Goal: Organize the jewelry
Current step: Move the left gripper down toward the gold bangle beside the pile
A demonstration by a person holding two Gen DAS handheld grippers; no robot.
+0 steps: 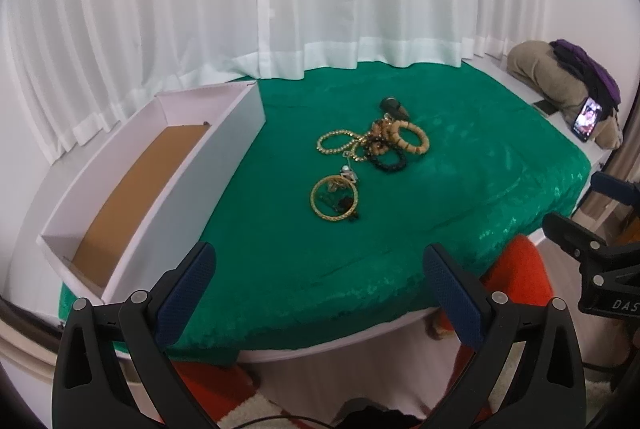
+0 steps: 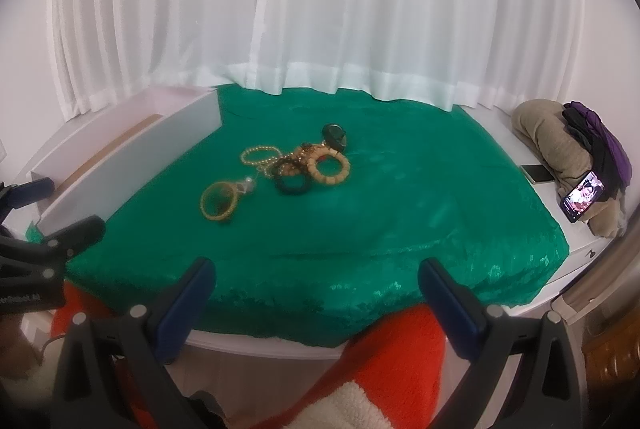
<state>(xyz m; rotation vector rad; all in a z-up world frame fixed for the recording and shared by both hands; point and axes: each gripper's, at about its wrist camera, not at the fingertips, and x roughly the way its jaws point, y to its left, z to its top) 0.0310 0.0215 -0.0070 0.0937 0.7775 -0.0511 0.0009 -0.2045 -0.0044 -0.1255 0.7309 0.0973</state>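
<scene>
From my left wrist camera, the left gripper is spread wide, its blue-padded fingers holding nothing and touching nothing, hanging over the near edge of the green cloth. The jewelry pile lies on the middle of the cloth, well beyond the fingertips: a gold bangle nearest, a gold bead strand, a wooden bead bracelet and a black bracelet farther back. A white box with a brown floor sits on the left, apart from the pile. The right gripper shows at my right edge.

From my right wrist camera, the right gripper is equally wide apart and empty, above the cloth's near edge. The pile lies far left of centre, the box at far left. A lit phone leans on clothes at right.
</scene>
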